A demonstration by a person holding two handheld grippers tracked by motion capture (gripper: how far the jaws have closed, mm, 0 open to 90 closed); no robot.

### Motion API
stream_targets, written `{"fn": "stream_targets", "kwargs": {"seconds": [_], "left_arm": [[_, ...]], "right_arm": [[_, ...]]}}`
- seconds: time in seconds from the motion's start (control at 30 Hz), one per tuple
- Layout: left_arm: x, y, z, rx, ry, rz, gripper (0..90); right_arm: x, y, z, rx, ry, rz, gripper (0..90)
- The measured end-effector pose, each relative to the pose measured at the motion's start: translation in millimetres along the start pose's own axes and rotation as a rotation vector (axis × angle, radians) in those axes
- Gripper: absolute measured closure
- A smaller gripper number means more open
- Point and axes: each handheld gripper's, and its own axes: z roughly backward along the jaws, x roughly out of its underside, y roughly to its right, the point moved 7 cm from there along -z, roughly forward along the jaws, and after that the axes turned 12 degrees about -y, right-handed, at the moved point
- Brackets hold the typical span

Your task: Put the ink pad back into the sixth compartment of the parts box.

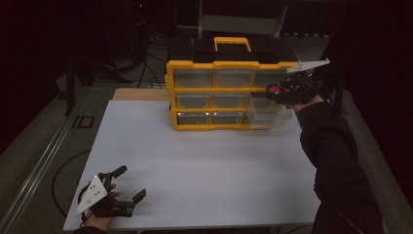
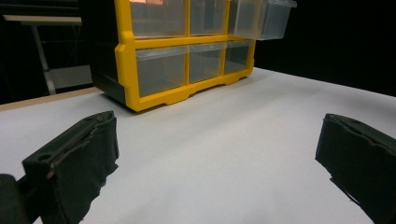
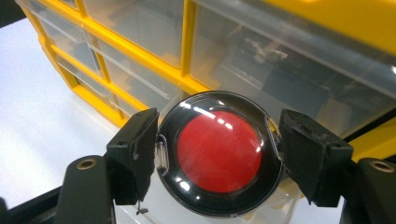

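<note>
1. The white-topped desk (image 1: pixel 195 165) is carrying everything. Its broad bare surface is stretching out ahead of the left tongs (image 1: pixel 130 184) and lying well below the right tongs (image 1: pixel 281 90).

2. The yellow plastic organiser with clear drawers (image 1: pixel 214 92) is standing at the desk's far edge, well ahead of the left tongs and directly in front of the right tongs. One clear plastic drawer (image 1: pixel 267 113) at its right end is sticking out, just beneath the right tongs.

3. The person's right arm, in a dark sleeve (image 1: pixel 336 161), is reaching forward and up from the near right, with the hand raised at the organiser's right end. The left hand is resting low at the near left corner of the desk.

4. The right tongs are gripping a round black case with a clear lid and a red disc inside (image 3: pixel 219 151). Its jaws are pressing on opposite sides of the rim, and the case is hanging over the open drawer.

5. The left tongs are spread wide apart, with nothing between them.

6. The step appears to be dropping the case into the drawer. To do it well, keep the case level, lower it inside the drawer walls, and release it only once it is seated.
</note>
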Motion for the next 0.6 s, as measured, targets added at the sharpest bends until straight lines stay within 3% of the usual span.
{"fn": "stream_targets", "kwargs": {"seconds": [0.3, 0.6], "left_arm": [[0.2, -0.2, 0.2, 0.000, 0.000, 0.002, 0.1], [0.4, -0.4, 0.0, 0.000, -0.001, 0.004, 0.1]], "right_arm": [[4.9, -0.1, -12.9, -0.009, -0.029, -0.023, 30.3], [16.4, -0.1, -25.9, -0.044, -0.109, -0.052, 30.2]]}}
